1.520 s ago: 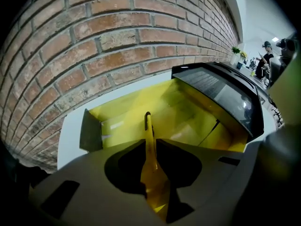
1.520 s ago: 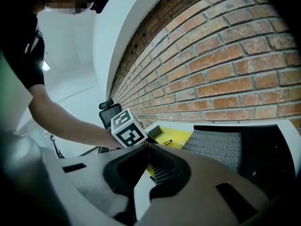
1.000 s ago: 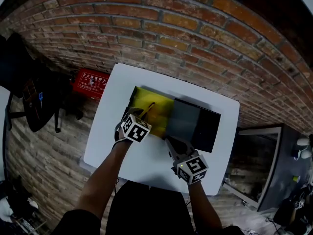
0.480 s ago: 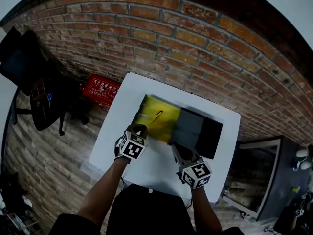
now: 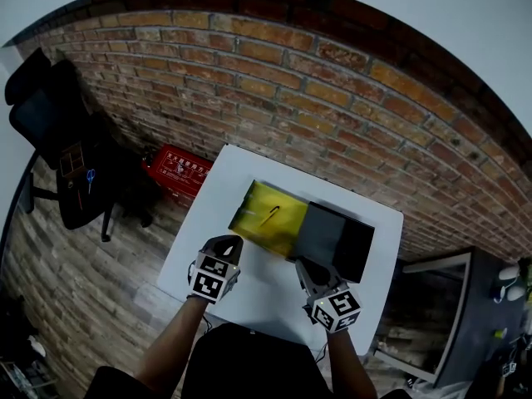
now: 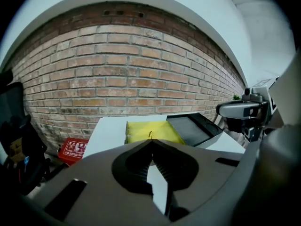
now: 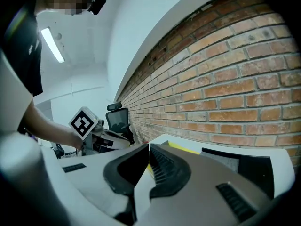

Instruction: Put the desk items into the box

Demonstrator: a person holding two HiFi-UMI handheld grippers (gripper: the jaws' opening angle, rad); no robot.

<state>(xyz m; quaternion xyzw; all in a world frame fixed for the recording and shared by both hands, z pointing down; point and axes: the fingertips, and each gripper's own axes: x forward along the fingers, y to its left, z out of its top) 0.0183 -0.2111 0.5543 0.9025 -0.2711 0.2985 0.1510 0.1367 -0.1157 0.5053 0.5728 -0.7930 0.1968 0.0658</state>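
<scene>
On the white table (image 5: 264,283) lies an open box: a yellow tray (image 5: 268,216) with a small thin dark item (image 5: 271,215) in it, joined to a grey and black half (image 5: 334,238). My left gripper (image 5: 226,243) is shut and empty, near the table's front left, short of the box. My right gripper (image 5: 304,266) is shut too, just in front of the grey half. In the left gripper view the closed jaws (image 6: 151,141) point at the yellow tray (image 6: 155,131). The right gripper view shows its closed jaws (image 7: 148,146) and the left gripper's marker cube (image 7: 84,123).
A brick wall (image 5: 274,81) runs behind the table. On the floor to the left stand a red box with print (image 5: 176,170) and a black office chair (image 5: 60,140). A dark cabinet (image 5: 432,306) stands to the right of the table.
My left gripper has drawn back from the yellow tray toward the table's front left. The thin item stays in the tray. The head view has risen and shows more wall.
</scene>
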